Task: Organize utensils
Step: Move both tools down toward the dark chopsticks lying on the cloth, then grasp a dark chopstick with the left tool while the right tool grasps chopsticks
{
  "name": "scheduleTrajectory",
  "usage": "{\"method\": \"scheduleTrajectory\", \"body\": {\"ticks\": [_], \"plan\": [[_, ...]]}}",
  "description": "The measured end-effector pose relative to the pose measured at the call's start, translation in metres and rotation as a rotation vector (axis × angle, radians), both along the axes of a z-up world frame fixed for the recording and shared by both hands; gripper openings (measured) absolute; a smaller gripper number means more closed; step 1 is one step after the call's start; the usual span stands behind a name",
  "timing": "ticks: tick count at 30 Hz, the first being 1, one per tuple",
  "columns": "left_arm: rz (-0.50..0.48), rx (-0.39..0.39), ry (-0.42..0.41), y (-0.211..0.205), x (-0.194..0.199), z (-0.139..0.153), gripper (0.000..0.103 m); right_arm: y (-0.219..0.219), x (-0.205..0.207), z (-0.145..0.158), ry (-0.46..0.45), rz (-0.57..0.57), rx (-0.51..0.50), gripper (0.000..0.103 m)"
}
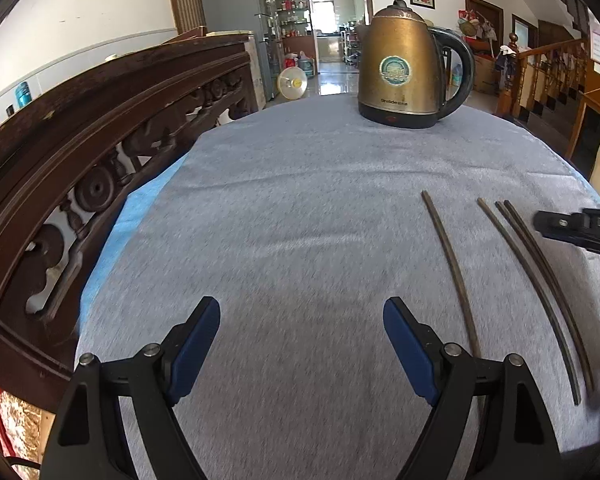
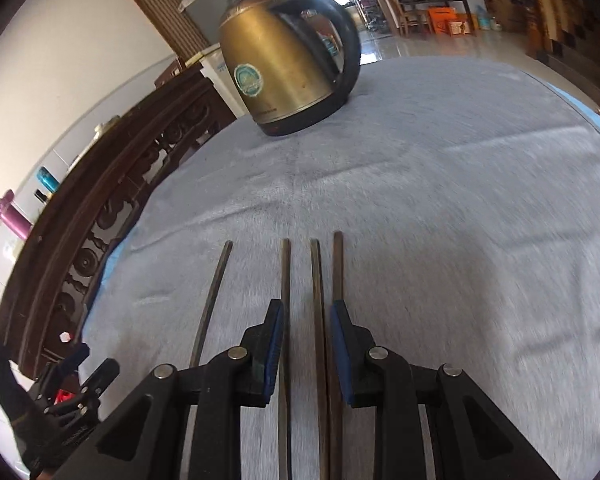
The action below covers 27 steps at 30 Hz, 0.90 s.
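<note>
Several dark chopsticks lie side by side on the grey cloth. In the right wrist view one chopstick (image 2: pixel 210 304) lies apart at the left, and three more (image 2: pixel 318 296) run under my right gripper (image 2: pixel 306 310). Its jaws stand partly open above them, holding nothing. In the left wrist view the chopsticks (image 1: pixel 456 272) lie to the right of my left gripper (image 1: pixel 302 312), which is wide open and empty over bare cloth. The right gripper's black body (image 1: pixel 580 228) shows at the right edge there.
A brass electric kettle (image 1: pixel 404 68) stands at the far side of the cloth-covered table (image 1: pixel 280 200). A carved dark wooden bench back (image 1: pixel 80 140) runs along the table's left edge. The left gripper shows low at the left in the right wrist view (image 2: pixel 72 380).
</note>
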<state>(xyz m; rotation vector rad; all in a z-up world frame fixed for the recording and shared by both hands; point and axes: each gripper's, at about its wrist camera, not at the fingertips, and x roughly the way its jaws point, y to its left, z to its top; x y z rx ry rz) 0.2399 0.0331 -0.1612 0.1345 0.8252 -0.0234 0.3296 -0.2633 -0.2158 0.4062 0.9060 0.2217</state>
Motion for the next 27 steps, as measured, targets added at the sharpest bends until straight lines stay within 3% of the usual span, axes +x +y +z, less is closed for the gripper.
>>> {"method": "scheduleTrajectory", "body": {"ticks": [7,15,19,20,22,27], "plan": [[-0.033,0.0,0.016,-0.006,0.019,-0.001,0.084,0.018,0.039,-0.011,0.034,0.038,-0.07,0.02],[-0.107,-0.008,0.05,-0.014,0.041,-0.007,0.084,0.028,0.048,-0.013,0.095,0.08,-0.197,0.013],[-0.166,-0.049,0.117,-0.023,0.062,-0.011,0.084,0.031,0.042,-0.011,0.147,0.109,-0.239,0.013],[-0.179,-0.06,0.136,-0.026,0.067,-0.012,0.084,0.032,0.043,-0.011,0.149,0.115,-0.255,0.009],[-0.203,-0.084,0.18,-0.033,0.079,-0.013,0.084,0.039,0.044,-0.01,0.152,0.137,-0.322,0.008],[-0.269,-0.129,0.28,-0.057,0.103,-0.008,0.084,0.048,0.05,-0.009,0.169,0.173,-0.374,0.007]]}}
